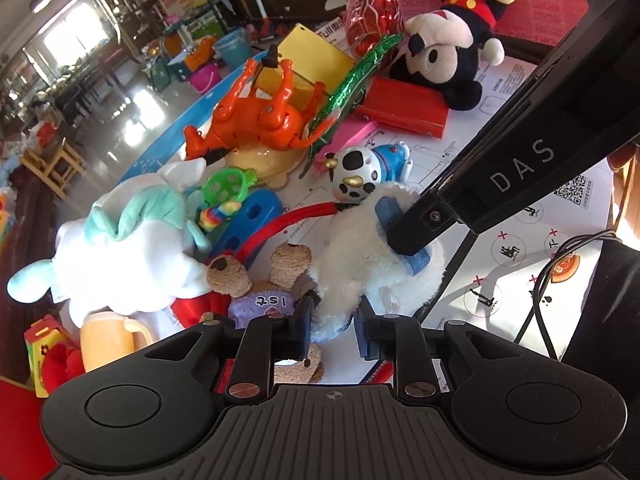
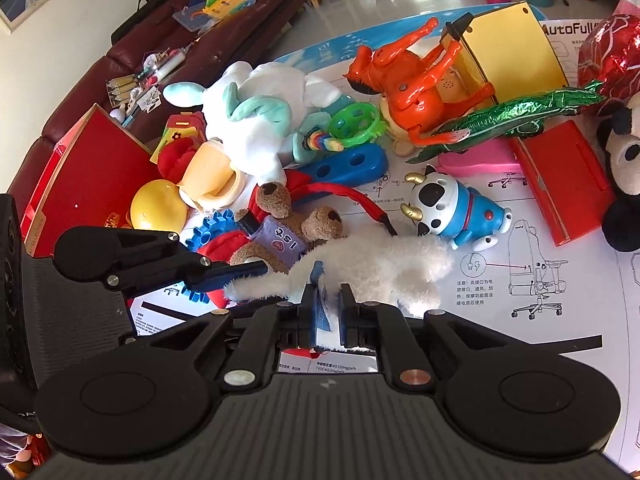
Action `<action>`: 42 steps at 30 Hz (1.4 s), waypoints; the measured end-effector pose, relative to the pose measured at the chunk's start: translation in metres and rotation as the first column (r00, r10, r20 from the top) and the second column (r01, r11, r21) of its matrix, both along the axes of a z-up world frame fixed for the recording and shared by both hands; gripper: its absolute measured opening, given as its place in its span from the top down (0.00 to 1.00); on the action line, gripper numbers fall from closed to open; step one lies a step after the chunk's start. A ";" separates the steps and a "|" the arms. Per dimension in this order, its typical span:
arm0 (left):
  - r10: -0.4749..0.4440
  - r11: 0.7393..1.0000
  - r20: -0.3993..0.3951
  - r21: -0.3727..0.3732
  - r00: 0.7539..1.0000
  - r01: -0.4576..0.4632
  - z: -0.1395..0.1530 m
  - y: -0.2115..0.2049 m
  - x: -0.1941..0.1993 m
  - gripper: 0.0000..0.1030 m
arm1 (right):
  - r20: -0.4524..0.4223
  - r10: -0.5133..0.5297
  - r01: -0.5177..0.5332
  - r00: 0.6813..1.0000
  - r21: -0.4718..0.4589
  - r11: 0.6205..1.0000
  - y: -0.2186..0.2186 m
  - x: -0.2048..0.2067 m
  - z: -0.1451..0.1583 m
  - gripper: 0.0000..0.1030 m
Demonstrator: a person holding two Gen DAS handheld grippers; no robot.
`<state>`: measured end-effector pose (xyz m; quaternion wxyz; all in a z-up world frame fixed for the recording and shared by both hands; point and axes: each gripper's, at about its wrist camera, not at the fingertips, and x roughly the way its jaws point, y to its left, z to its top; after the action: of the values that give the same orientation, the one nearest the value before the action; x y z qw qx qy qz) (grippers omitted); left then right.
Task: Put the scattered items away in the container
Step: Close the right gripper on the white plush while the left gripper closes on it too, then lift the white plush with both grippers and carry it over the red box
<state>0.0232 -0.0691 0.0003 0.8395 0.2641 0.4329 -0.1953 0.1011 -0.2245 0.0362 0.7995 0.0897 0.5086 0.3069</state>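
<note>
A white fluffy plush toy (image 1: 360, 248) with a blue strap (image 1: 386, 206) lies on the printed white sheet (image 2: 560, 216). My left gripper (image 1: 334, 326) is shut on the plush's near end, with fluff pinched between its pads. In the right wrist view, my right gripper (image 2: 328, 308) is shut on the blue strap (image 2: 319, 312) of the same plush (image 2: 380, 260). The left gripper (image 2: 240, 272) comes in from the left there and holds the plush's tail end. In the left wrist view the right gripper (image 1: 408, 240) reaches down from the upper right onto the strap.
Toys crowd the sheet: a brown teddy (image 2: 280, 224), a cow-headed blue figure (image 2: 452, 208), an orange plastic horse (image 2: 408, 80), a white-and-mint plush (image 2: 260, 116), a black-and-white mouse plush (image 1: 444, 56). A red box (image 2: 88, 176) stands at the left, a yellow box (image 2: 516, 40) behind.
</note>
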 end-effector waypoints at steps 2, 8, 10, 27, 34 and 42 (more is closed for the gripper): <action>0.002 1.000 -0.009 0.001 1.000 -0.002 -0.001 -0.001 -0.001 0.81 | -0.011 -0.002 0.002 1.000 0.008 1.000 -0.001 0.000 -0.002 0.86; 0.040 0.999 -0.035 -0.007 0.999 -0.040 -0.002 -0.005 -0.002 0.92 | -0.022 0.003 -0.002 1.000 0.032 0.999 0.000 -0.002 -0.008 0.75; 0.050 0.999 -0.038 -0.002 0.998 -0.050 -0.002 -0.007 -0.002 0.94 | -0.014 0.005 -0.005 1.000 0.032 0.999 0.001 -0.004 -0.010 0.76; 0.171 0.973 -0.001 -0.155 0.985 -0.169 0.072 0.022 -0.010 0.96 | 0.153 -0.007 -0.013 0.988 0.127 0.992 -0.001 -0.005 0.065 0.91; 0.241 0.958 0.023 -0.168 0.970 -0.234 0.085 0.040 -0.024 0.96 | 0.180 0.033 -0.053 0.983 0.106 0.993 0.015 -0.010 0.074 0.91; 0.362 0.918 0.074 -0.203 0.929 -0.341 0.104 0.069 -0.045 0.96 | 0.252 0.120 -0.142 0.960 0.072 0.987 0.050 -0.024 0.100 0.91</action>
<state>-0.0222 0.0002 0.1043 0.9045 0.1126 0.4060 -0.0659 0.0774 -0.1744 0.1365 0.8296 0.0526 0.3957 0.3903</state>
